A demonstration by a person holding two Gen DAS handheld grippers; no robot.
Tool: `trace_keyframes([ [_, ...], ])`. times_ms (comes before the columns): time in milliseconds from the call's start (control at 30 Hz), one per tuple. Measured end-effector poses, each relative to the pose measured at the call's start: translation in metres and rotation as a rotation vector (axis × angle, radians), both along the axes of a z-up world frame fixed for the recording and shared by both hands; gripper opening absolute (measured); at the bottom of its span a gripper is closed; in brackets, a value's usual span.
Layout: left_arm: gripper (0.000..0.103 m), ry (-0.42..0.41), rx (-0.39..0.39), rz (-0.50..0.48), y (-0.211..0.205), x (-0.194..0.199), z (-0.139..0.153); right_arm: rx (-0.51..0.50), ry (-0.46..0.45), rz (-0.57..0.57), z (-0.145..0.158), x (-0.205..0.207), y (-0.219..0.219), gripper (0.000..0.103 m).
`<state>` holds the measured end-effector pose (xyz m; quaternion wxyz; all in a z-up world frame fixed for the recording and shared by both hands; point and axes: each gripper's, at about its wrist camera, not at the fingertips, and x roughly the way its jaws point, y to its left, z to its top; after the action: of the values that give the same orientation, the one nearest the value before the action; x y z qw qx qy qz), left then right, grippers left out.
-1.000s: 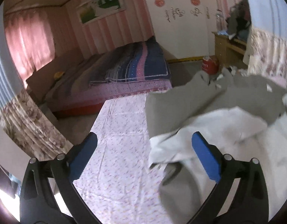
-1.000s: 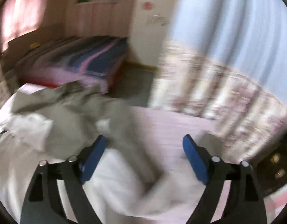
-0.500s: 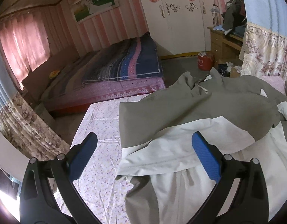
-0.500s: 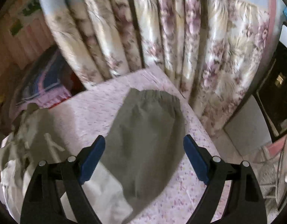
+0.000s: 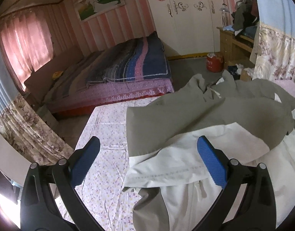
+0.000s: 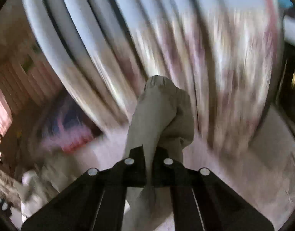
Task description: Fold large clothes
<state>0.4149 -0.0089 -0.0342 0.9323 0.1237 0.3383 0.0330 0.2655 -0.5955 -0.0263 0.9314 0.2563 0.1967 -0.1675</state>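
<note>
The jacket (image 5: 214, 119), grey and white, lies half-folded on the floral-sheeted bed (image 5: 109, 134), its sleeve (image 6: 157, 111) pinched and raised by the right tool (image 6: 148, 154), probably for folding inward, while the left tool (image 5: 147, 157) hovers spread above the hem.

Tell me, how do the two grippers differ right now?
The left gripper is open, its blue pads apart above the jacket, holding nothing. The right gripper is shut on the jacket's grey sleeve, and its view is motion-blurred, while the left's is sharp. Both have black fingers.
</note>
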Motion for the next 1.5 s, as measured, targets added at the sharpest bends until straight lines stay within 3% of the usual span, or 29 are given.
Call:
trace_keyframes([
  [133,0.1,-0.029,-0.036,-0.012,0.002,-0.002,0.005,-0.036,-0.217,0.039,0.057,-0.042,0.018,0.002],
  [267,0.1,-0.034,-0.048,-0.023,0.001,-0.004,0.005,-0.095,-0.312,0.104,0.086,-0.073,0.047,0.002],
  [433,0.1,-0.035,-0.05,-0.019,0.007,-0.006,0.005,-0.151,-0.274,0.181,0.095,-0.064,0.079,0.002],
  [600,0.1,-0.049,-0.128,-0.016,0.02,-0.011,0.014,-0.186,-0.27,0.292,0.106,-0.034,0.121,0.002],
  [900,0.1,-0.127,-0.124,0.023,0.047,-0.027,0.041,-0.209,-0.348,0.733,0.164,0.018,0.258,0.002],
  [1000,0.1,-0.133,-0.156,0.054,0.065,-0.029,0.044,-0.161,-0.324,0.88,0.16,0.039,0.311,0.002],
  [1100,0.1,-0.116,-0.19,0.093,0.081,-0.027,0.038,-0.15,-0.19,1.024,0.13,0.077,0.376,0.002],
  [1167,0.1,-0.106,-0.193,0.109,0.087,-0.028,0.034,-0.168,-0.03,1.112,0.091,0.103,0.425,0.007],
  [1200,0.1,-0.101,-0.188,0.12,0.09,-0.028,0.031,-0.172,0.031,1.138,0.075,0.113,0.439,0.025],
  [1233,0.1,-0.097,-0.179,0.13,0.093,-0.029,0.029,-0.19,0.099,1.157,0.055,0.12,0.455,0.057],
  [1267,0.1,-0.094,-0.171,0.138,0.096,-0.029,0.027,-0.217,0.126,1.155,0.041,0.122,0.463,0.068],
  [1400,0.1,-0.055,-0.148,0.147,0.105,-0.028,0.015,-0.234,0.144,1.138,0.021,0.12,0.454,0.073],
  [1500,0.1,-0.03,-0.135,0.134,0.102,-0.021,0.007,-0.278,0.127,1.014,0.022,0.108,0.417,0.084],
])
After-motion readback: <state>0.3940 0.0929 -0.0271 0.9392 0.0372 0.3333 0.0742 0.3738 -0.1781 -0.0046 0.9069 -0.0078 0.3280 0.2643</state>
